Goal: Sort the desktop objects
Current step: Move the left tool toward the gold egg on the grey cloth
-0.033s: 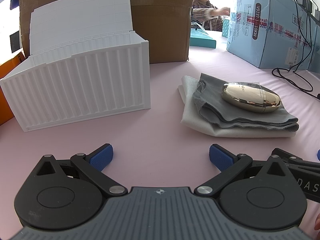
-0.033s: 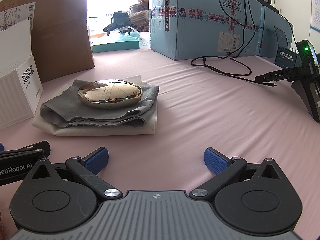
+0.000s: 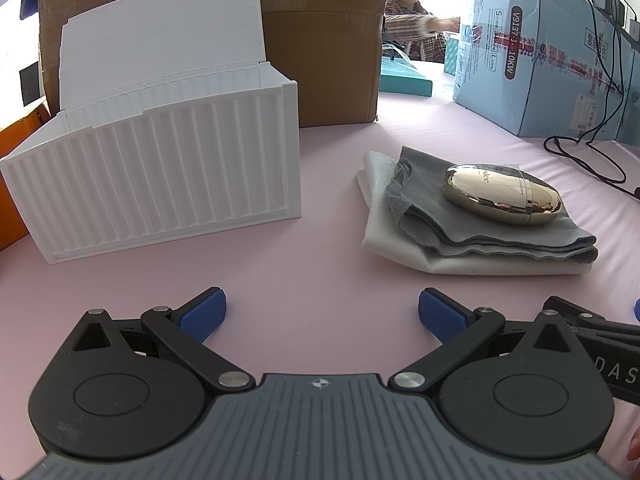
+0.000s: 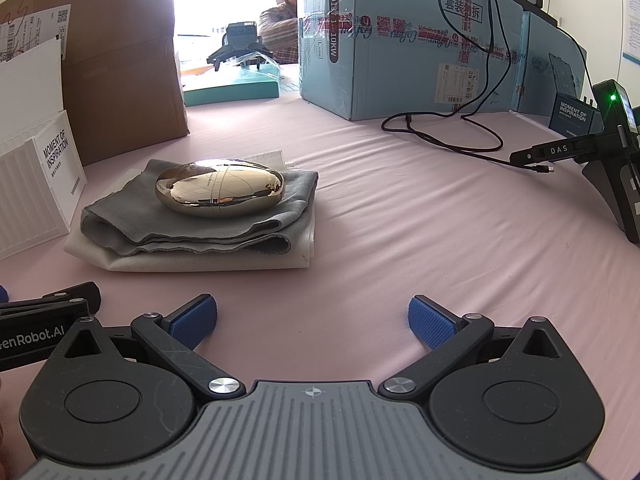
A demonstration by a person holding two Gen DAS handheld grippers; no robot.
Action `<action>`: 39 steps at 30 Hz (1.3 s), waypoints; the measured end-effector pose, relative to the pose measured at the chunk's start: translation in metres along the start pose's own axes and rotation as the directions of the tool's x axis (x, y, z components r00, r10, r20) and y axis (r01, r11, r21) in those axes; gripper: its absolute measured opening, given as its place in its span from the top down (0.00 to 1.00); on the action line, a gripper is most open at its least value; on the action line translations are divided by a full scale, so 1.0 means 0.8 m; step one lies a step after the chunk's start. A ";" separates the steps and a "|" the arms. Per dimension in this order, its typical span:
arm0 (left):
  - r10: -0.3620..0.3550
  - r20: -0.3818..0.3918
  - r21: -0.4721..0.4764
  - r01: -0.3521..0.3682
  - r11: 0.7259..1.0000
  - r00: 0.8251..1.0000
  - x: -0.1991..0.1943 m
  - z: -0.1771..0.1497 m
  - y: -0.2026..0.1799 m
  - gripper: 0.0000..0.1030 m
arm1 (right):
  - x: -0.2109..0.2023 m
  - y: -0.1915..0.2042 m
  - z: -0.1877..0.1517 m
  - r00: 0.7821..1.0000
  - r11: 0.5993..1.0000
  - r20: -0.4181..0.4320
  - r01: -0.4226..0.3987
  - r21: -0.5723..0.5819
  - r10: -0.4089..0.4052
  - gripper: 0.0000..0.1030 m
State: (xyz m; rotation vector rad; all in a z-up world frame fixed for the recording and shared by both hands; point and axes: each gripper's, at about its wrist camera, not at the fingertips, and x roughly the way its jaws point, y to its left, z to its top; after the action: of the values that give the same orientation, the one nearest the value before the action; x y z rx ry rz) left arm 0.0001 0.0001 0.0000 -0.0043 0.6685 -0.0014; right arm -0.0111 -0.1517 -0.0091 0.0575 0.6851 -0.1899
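Observation:
A shiny gold oval case (image 3: 502, 194) (image 4: 219, 193) lies on a folded grey cloth (image 3: 460, 232) (image 4: 192, 232), which rests on a folded white cloth (image 3: 384, 224) (image 4: 200, 262) on the pink table. A white ribbed box (image 3: 160, 176) (image 4: 28, 204) with its lid raised stands to the left of them. My left gripper (image 3: 322, 313) hovers open over bare table in front of the box and the cloths, holding nothing. My right gripper (image 4: 313, 321) is open and empty too, just in front and to the right of the cloth pile.
A brown cardboard box (image 3: 320, 40) stands behind the white box. A blue carton (image 4: 400, 40) and a looped black cable (image 4: 444, 136) lie at the back right. A teal flat box (image 4: 232, 88) carries another gripper. A black device (image 4: 616, 152) stands far right. A person (image 3: 416, 12) sits behind the table.

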 end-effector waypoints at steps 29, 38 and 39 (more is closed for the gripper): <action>0.014 0.003 0.015 -0.014 1.000 1.000 0.000 0.000 -0.002 0.00 | -0.013 -0.013 0.000 0.986 0.985 0.044 -0.165 0.049 0.163 0.00; 0.010 0.005 0.032 -0.010 0.999 1.000 -0.001 0.002 -0.005 0.00 | -0.025 -0.042 0.001 0.930 0.912 0.158 -0.360 0.199 0.333 0.02; -0.003 0.006 0.037 0.003 0.999 1.000 -0.002 0.003 -0.005 0.00 | -0.029 -0.045 0.003 0.925 0.905 0.176 -0.369 0.211 0.336 0.02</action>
State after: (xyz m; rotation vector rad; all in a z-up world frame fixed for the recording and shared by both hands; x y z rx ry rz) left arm 0.0003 -0.0041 0.0027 0.0300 0.6624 -0.0165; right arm -0.0340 -0.1838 0.0075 0.3971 0.5012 0.0744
